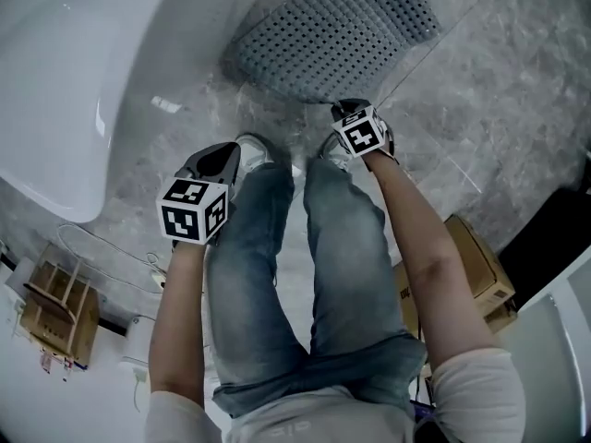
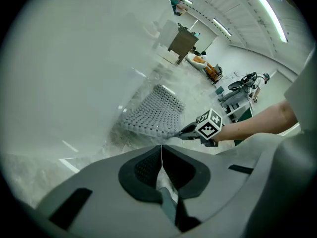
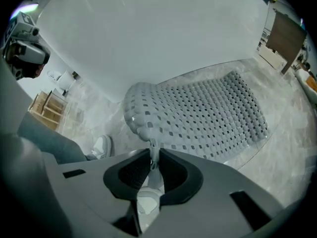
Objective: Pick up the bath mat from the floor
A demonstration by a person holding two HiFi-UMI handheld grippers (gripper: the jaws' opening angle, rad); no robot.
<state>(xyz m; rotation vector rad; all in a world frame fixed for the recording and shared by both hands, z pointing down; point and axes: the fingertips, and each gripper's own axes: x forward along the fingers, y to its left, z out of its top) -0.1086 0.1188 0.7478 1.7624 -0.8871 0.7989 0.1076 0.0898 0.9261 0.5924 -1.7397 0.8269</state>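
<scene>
Bath mat edge pinched in our right gripper; our left gripper clenched empty, clear of it; marble floor, white tub alongside.

No legible text or labels

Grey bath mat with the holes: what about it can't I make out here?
- Head view: far end of the grey perforated rubber bath mat, cut off by the top edge.
- Head view: its gripped corner, covered by the right hand-held gripper.
- Every view: its underside, turned towards the grey marble floor.
</scene>
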